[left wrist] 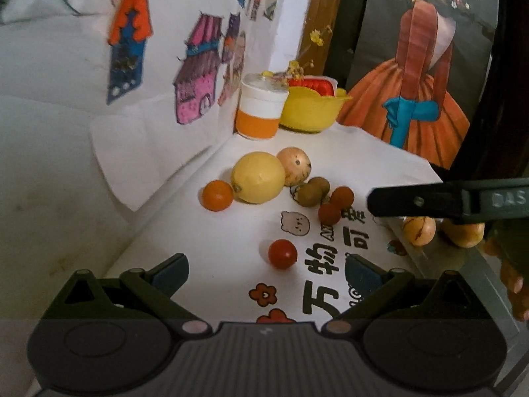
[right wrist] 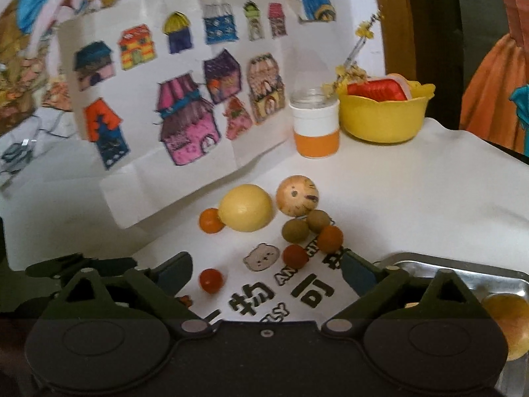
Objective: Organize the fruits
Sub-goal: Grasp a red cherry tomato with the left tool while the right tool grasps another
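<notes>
Both grippers hung over a white table cloth point(right wrist: 413, 182) with their fingers spread wide and nothing held between them. In the left wrist view, the left gripper point(left wrist: 266, 273) pointed at a small red tomato point(left wrist: 282, 253), which lay just ahead between its blue pads point(left wrist: 167, 276). At about 12 o'clock from the tomato sat a big yellow lemon point(left wrist: 258, 177) with a little orange point(left wrist: 218, 195) touching it at 9 o'clock. A tan round fruit with dark spots point(left wrist: 294, 165) leaned on the lemon's other side. Two brown-green fruits point(left wrist: 312, 191) and two red-brown balls point(left wrist: 335, 205) lay at 1 o'clock from the tomato. The right gripper point(right wrist: 266, 273) hovered near a metal tray point(right wrist: 463, 268) at 3 o'clock, and yellow-orange fruits point(right wrist: 509, 317) already lay in the tray. Far back stood an orange and white cup point(right wrist: 315, 129) beside a yellow bowl point(right wrist: 383, 119).
</notes>
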